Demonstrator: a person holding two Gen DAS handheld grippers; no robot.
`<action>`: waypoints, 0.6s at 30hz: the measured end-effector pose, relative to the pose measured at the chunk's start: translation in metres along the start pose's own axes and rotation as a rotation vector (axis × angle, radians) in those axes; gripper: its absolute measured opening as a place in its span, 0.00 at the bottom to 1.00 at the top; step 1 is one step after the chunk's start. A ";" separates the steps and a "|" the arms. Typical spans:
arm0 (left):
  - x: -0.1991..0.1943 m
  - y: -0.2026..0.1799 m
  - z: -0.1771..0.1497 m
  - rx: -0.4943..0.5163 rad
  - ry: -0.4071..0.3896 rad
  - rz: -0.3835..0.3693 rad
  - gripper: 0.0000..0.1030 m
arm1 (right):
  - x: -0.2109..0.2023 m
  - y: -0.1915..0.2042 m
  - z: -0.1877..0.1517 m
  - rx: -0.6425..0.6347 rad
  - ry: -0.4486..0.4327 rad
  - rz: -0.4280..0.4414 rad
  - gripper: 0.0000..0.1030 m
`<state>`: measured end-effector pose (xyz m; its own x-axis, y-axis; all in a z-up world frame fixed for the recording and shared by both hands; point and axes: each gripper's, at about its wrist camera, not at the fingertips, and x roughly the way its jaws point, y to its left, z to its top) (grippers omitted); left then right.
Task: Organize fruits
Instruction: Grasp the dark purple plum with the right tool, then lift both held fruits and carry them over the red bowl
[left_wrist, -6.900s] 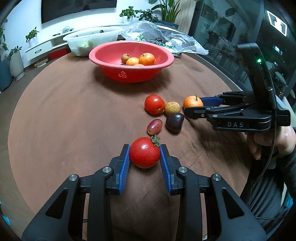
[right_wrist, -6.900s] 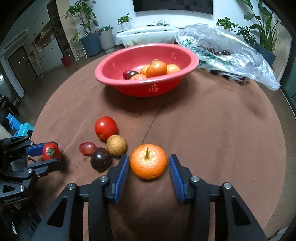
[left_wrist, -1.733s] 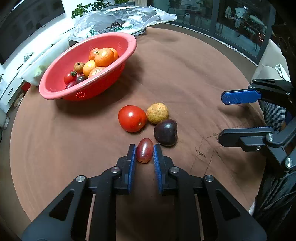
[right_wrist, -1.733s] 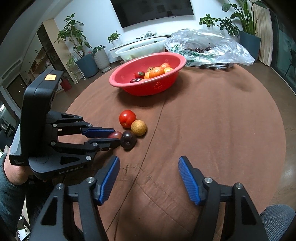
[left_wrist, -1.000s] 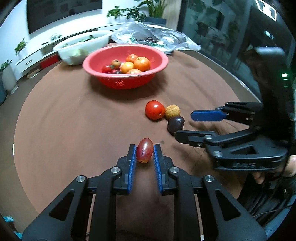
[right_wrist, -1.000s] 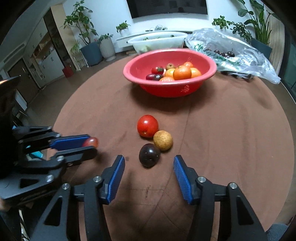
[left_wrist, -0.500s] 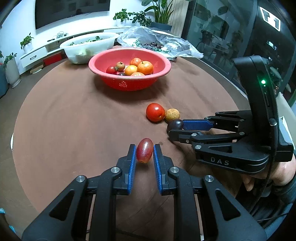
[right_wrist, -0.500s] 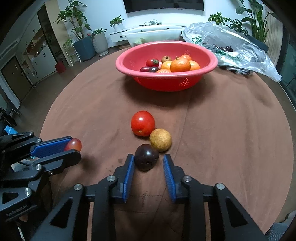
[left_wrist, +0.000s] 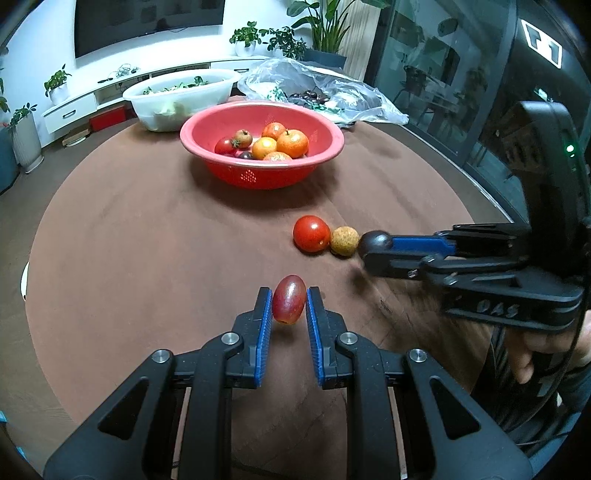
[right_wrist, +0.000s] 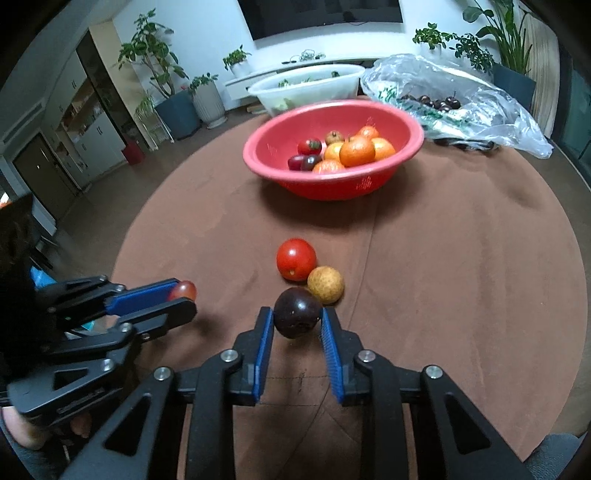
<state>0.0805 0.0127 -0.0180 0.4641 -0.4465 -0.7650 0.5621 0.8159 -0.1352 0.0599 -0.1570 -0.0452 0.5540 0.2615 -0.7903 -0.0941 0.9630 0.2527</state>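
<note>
Left gripper (left_wrist: 289, 301): angled down over the brown table (left_wrist: 147, 258), pads clamped on a red oval fruit (left_wrist: 289, 299), apparently a grape tomato, held clear of the cloth. Right gripper (right_wrist: 297, 321): angled down likewise, closed on a dark plum (right_wrist: 297, 312) just beside the tan fruit (right_wrist: 325, 284) and tomato (right_wrist: 296, 259). Red bowl (right_wrist: 402, 155): set well beyond.

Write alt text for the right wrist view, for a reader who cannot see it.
The right gripper clamps a dark purple round plum above a brown round table, beside a red tomato and a tan speckled fruit. Left of it, the left gripper holds a small red grape tomato; a red plastic bowl of fruit sits behind.
</note>
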 end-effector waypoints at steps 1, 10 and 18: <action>0.000 0.001 0.003 -0.002 -0.003 0.002 0.17 | -0.004 -0.003 0.003 0.007 -0.011 0.005 0.28; 0.001 0.013 0.054 0.001 -0.059 0.020 0.17 | -0.035 -0.043 0.043 0.055 -0.105 -0.026 0.28; 0.019 0.029 0.119 0.014 -0.095 0.064 0.17 | -0.041 -0.051 0.094 0.000 -0.169 -0.027 0.28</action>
<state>0.1866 -0.0158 0.0383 0.5618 -0.4274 -0.7083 0.5387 0.8388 -0.0788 0.1194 -0.2232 0.0266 0.6875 0.2209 -0.6918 -0.0772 0.9694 0.2329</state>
